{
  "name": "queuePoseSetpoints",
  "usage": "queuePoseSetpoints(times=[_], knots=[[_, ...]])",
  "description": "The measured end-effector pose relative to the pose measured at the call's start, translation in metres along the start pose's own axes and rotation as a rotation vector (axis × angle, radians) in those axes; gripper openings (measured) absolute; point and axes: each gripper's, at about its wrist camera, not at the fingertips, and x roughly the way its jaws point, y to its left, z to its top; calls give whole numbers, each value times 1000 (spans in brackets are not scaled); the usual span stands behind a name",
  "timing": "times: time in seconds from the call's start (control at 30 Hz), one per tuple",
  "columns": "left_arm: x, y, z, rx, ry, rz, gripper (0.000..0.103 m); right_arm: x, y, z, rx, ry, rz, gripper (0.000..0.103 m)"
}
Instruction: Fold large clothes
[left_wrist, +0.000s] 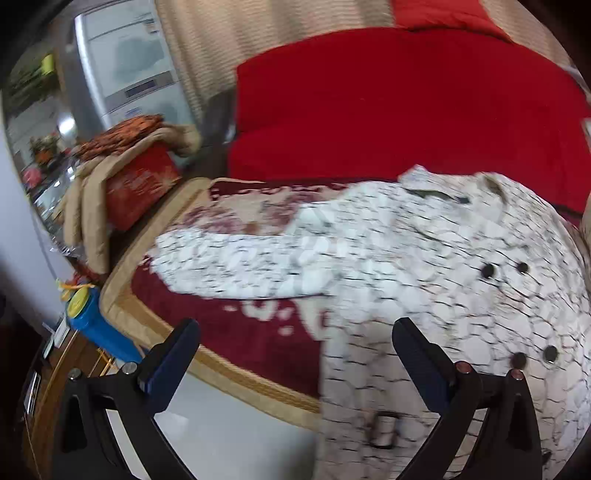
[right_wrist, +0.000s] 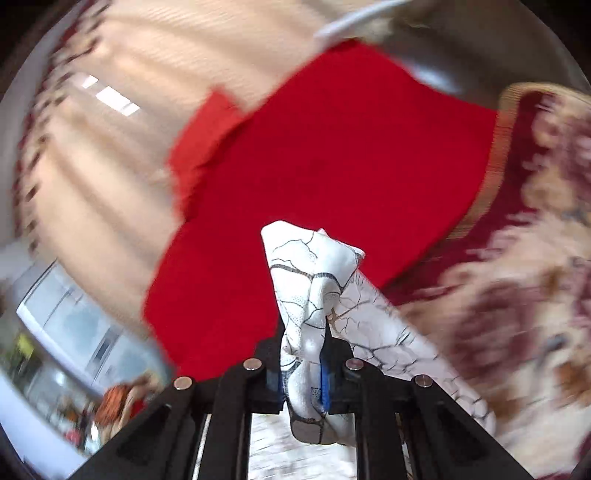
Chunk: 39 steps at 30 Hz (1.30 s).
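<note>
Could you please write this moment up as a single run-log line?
left gripper: open, above white crackle-print buttoned garment | right gripper: shut on bunched garment fabric | garment on red floral blanket | fold unfinished

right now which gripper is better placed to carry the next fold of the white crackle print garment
Right. The right gripper is already shut on a bunched piece of the garment, lifted above the bed. The left gripper hangs open over the garment's lower edge, gripping nothing.
</note>
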Motion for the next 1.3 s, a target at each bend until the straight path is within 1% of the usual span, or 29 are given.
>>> queuePoseSetpoints(times=[0.07, 0.13, 0.17, 0.2, 0.27, 0.3, 0.33, 0.37, 0.4, 0.43, 0.5, 0.53, 0.57, 0.6, 0.67, 0.73, 0.77, 0.8, 0.83, 0.87, 0.9, 0.93, 1.0, 1.07, 1.13, 1.2, 1.23, 1.27, 1.3], knots=[[2, 15, -1, -19, -6, 14, 103, 20, 51, -25, -64, 49, 87, 14], [5, 31, -2, -37, -5, 37, 103, 39, 88, -52, -108, 99, 154, 14], [6, 37, -2, -49, -2, 41, 103, 52, 106, -70, -132, 132, 182, 14], [6, 41, -3, -55, 0, 41, 103, 68, 123, -92, -158, 174, 200, 18], [8, 49, -4, -61, 8, 39, 103, 95, 140, -131, -176, 260, 226, 21], [10, 52, -4, -64, 15, 35, 103, 108, 145, -151, -175, 316, 234, 31], [11, 53, -4, -67, 19, 28, 103, 121, 149, -176, -168, 393, 244, 39], [13, 54, -4, -70, 24, 17, 103, 128, 149, -191, -163, 444, 246, 71], [14, 55, -3, -73, 30, 1, 103, 135, 148, -211, -154, 512, 260, 85], [17, 55, -2, -76, 36, -18, 103, 136, 146, -224, -149, 533, 280, 85], [21, 52, 0, -77, 46, -50, 103, 131, 141, -236, -177, 560, 309, 85], [25, 48, 3, -78, 58, -89, 103, 127, 137, -238, -198, 564, 321, 85], [28, 44, 4, -79, 67, -116, 103, 120, 131, -235, -214, 550, 324, 85], [33, 39, 7, -81, 78, -149, 103, 117, 127, -232, -229, 516, 303, 85], [43, 25, 12, -86, 96, -205, 103, 102, 113, -218, -266, 430, 191, 85], [54, 5, 16, -79, 106, -261, 103, 96, 95, -204, -288, 404, 98, 79], [62, -8, 18, -70, 126, -288, 103, 92, 85, -199, -292, 384, 52, 70], [68, -19, 19, -63, 143, -311, 103, 87, 75, -193, -295, 366, 2, 67], [73, -29, 18, -56, 150, -332, 95, 82, 64, -189, -294, 355, -37, 65], [78, -40, 17, -48, 154, -350, 89, 76, 54, -183, -286, 346, -60, 57], [85, -51, 16, -33, 162, -362, 71, 74, 46, -181, -275, 341, -83, 47], [93, -65, 13, -9, 182, -367, 49, 74, 36, -180, -266, 346, -111, 45], [108, -84, 6, 19, 229, -394, 33, 83, 14, -181, -224, 390, -168, 43], [121, -96, 1, 44, 258, -372, 33, 93, 1, -187, -200, 450, -197, 41], [121, -93, 2, 38, 264, -381, 34, 92, 1, -188, -241, 437, -205, 42], [109, -74, 9, 9, 251, -384, 35, 89, 9, -184, -252, 445, -189, 54], [104, -64, 12, -2, 235, -376, 42, 86, 12, -181, -246, 443, -171, 54], [97, -51, 16, -16, 210, -368, 49, 83, 17, -180, -230, 430, -133, 57], [90, -29, 20, -42, 172, -346, 67, 77, 20, -177, -216, 413, -96, 67]])
